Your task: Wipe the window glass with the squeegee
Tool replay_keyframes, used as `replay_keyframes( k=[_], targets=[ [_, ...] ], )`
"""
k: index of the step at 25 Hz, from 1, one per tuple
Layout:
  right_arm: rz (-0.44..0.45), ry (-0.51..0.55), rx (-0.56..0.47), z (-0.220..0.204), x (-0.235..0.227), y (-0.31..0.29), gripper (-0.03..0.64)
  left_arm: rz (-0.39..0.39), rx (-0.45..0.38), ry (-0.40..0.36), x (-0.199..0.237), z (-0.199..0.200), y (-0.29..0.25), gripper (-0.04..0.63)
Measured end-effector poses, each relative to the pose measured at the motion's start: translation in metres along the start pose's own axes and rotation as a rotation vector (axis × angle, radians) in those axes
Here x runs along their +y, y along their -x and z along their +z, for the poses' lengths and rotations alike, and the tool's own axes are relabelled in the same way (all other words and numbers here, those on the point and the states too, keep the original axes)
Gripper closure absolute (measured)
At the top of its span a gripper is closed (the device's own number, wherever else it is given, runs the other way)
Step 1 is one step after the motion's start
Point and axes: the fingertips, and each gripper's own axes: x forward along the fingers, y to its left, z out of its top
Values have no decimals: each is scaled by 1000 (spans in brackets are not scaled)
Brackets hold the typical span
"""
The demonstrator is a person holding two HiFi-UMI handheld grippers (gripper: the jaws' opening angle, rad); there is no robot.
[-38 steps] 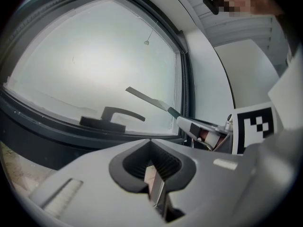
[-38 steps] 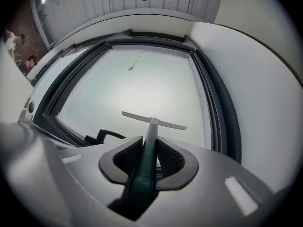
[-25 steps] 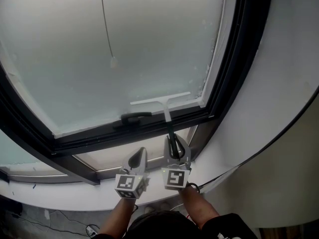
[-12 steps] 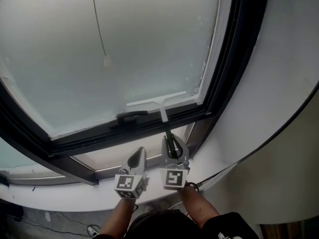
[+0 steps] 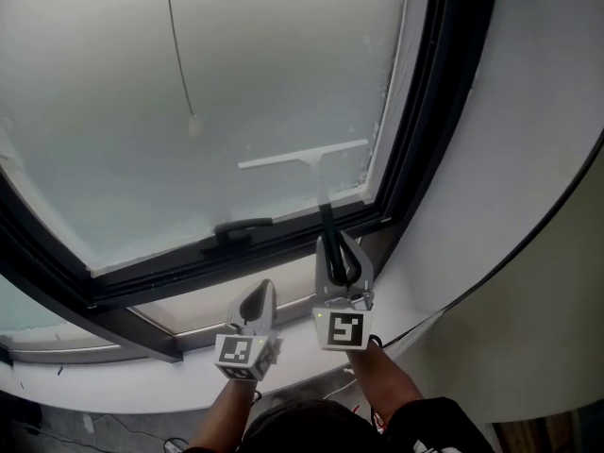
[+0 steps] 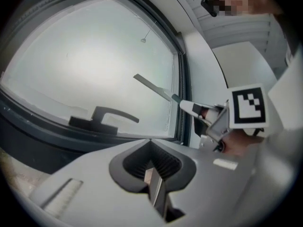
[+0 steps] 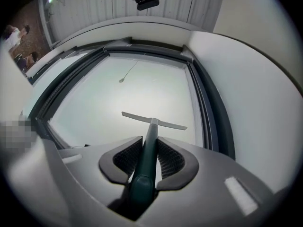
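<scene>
The squeegee [image 5: 304,159] has a pale blade and a dark green handle [image 7: 147,151]. Its blade lies against the frosted window glass [image 5: 236,74], low and near the right side of the pane. My right gripper [image 5: 340,256] is shut on the handle, below the blade. The left gripper view shows the blade [image 6: 154,87] slanting across the pane. My left gripper [image 5: 258,302] hangs lower left of the right one, in front of the lower pane, shut with nothing in it.
A dark window handle [image 5: 242,226] sits on the black bottom frame [image 5: 189,258], left of the squeegee. A thin pull cord [image 5: 179,55] with a small end piece hangs over the glass. A white curved wall [image 5: 528,140] bounds the right side.
My right gripper has pushed the squeegee up the glass, away from the bottom frame. The left gripper has stayed where it was.
</scene>
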Motion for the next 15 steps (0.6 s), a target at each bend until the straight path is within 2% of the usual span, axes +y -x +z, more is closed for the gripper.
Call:
replay_keyframes(
  k=[5,9,12,15],
  targets=[
    [-49,30,-126,72,-35,-37,518,-95,-54,-54,-27,40,-13,597],
    [-80,54,-285,143,-62,-78,518,-199,-172,-95,-42,96,-38,597],
    [-90,62,-351,186,-78,-99,518,-232,-211,-105,-49,122,-40,597],
    [-90,82,-390,216,-87,-119,518,-231,-237,-117,-50,133,-42,597]
  ],
)
